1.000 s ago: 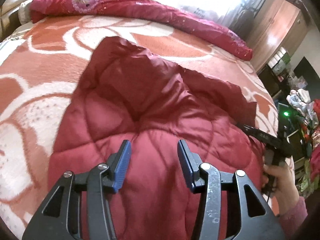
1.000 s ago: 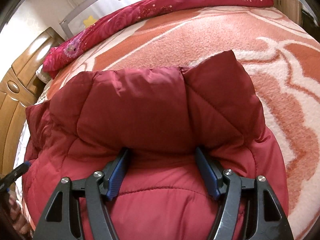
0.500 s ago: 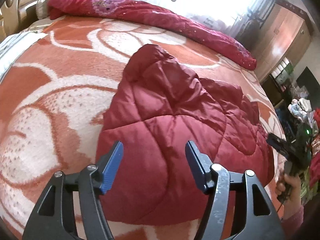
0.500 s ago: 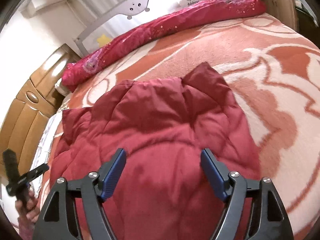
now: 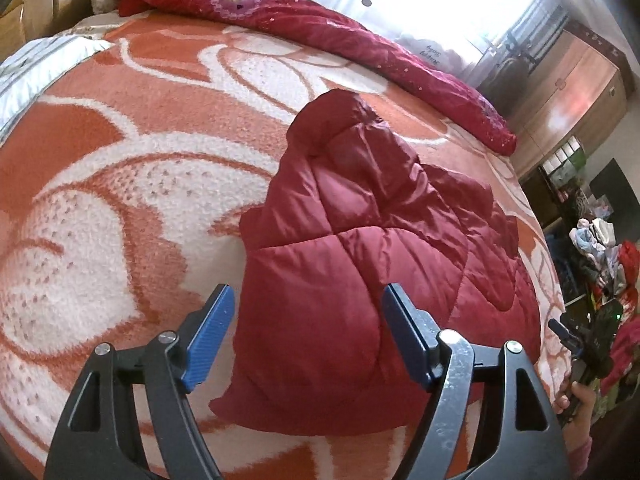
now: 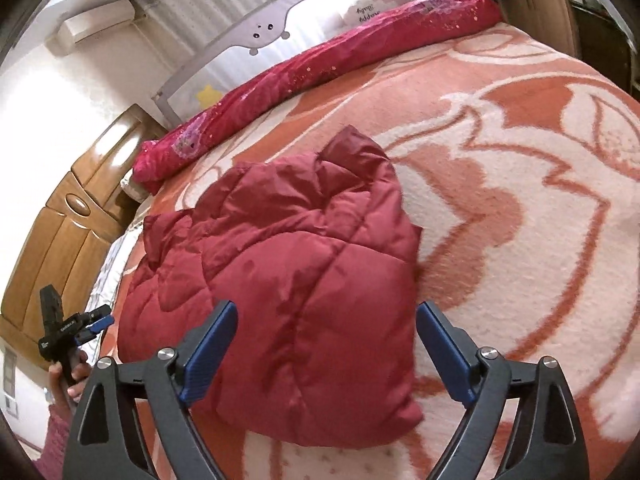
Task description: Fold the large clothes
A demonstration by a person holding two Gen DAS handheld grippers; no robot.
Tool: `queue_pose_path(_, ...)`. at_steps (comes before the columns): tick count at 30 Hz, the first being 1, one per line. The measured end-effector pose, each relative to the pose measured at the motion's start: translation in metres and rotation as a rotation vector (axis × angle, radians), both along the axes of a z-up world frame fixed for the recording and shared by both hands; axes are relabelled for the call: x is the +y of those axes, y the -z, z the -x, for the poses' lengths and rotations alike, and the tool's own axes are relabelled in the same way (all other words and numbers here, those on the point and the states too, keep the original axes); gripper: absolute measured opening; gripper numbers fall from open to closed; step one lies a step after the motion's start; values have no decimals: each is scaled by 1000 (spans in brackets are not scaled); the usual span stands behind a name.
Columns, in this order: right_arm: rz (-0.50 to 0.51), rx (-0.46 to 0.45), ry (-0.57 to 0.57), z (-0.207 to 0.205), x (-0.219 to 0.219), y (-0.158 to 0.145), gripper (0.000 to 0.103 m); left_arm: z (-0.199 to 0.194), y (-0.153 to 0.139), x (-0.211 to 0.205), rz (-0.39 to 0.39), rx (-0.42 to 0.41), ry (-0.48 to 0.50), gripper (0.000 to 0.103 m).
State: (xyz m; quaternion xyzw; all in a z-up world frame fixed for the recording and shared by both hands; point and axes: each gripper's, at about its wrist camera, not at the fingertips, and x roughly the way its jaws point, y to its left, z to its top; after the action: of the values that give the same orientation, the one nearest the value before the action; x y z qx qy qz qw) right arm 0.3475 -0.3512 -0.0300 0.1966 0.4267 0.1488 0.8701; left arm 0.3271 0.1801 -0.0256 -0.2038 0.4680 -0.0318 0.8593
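blanket (image 5: 168,112): orange-white floral | quilt (image 5: 320,28): crimson, rolled along far edge | cabinet (image 6: 68,216): wooden

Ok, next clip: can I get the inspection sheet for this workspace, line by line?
Surface: bed with an orange-and-white floral blanket, mostly bare.
Job's things: dark red quilted jacket lying folded into a puffy bundle on the blanket.
Clutter: rolled crimson floral quilt along the far edge; pile of clothes beside the bed.
Grippers: left tool and right tool both above the jacket, jaws opening, pads off the fabric, nothing held.
Cables: nothing seen.
Surroundings: wooden headboard, grey bed rail, wooden wardrobe, bright curtained window.
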Motion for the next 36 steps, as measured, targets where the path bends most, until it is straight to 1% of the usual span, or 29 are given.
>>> queue_pose_path(4,-21,19,20,-3,-8,8,92,-4,11,4,11,39,6,76)
queue_pose_path(8,-49,49,22,-11,-13,18,92,-4,18,9,32,44,3,76)
queue_pose_path(11,-71,75,20,-17,-16,29,92,-6,25,14,82,36,8,76)
queue_pose_path(14,-135,120,18,-29,-20,44,92,-13,36,19,135,51,5,76)
queue_pose_path(19,-233,201,18,-51,-23,70,93,-25,54,20,230,85,28,76)
queue_pose_path(21,-254,236,5,-59,-20,79,93,-31,57,13,257,86,53,79)
queue_pose_path(22,-268,260,-8,-63,-17,84,93,-33,59,9,257,89,62,83)
queue_pose_path(25,-314,303,-45,-71,-5,96,95,-40,65,-3,268,101,96,85)
queue_pose_path(28,-313,297,-71,-73,7,96,92,-43,67,-9,267,92,110,86)
queue_pose_path(29,-304,295,-74,-72,10,95,90,-43,67,-10,263,88,114,86)
queue_pose_path(30,-297,293,-74,-72,11,95,88,-43,67,-12,258,82,118,84)
queue_pose_path(32,-305,291,-76,-71,10,92,74,-40,64,-13,257,69,128,68)
queue_pose_path(33,-305,288,-78,-70,11,91,71,-38,62,-13,255,60,134,64)
queue_pose_path(35,-303,279,-85,-67,11,85,58,-34,56,-14,245,44,140,52)
queue_pose_path(36,-300,274,-87,-65,11,82,55,-32,53,-14,236,36,143,49)
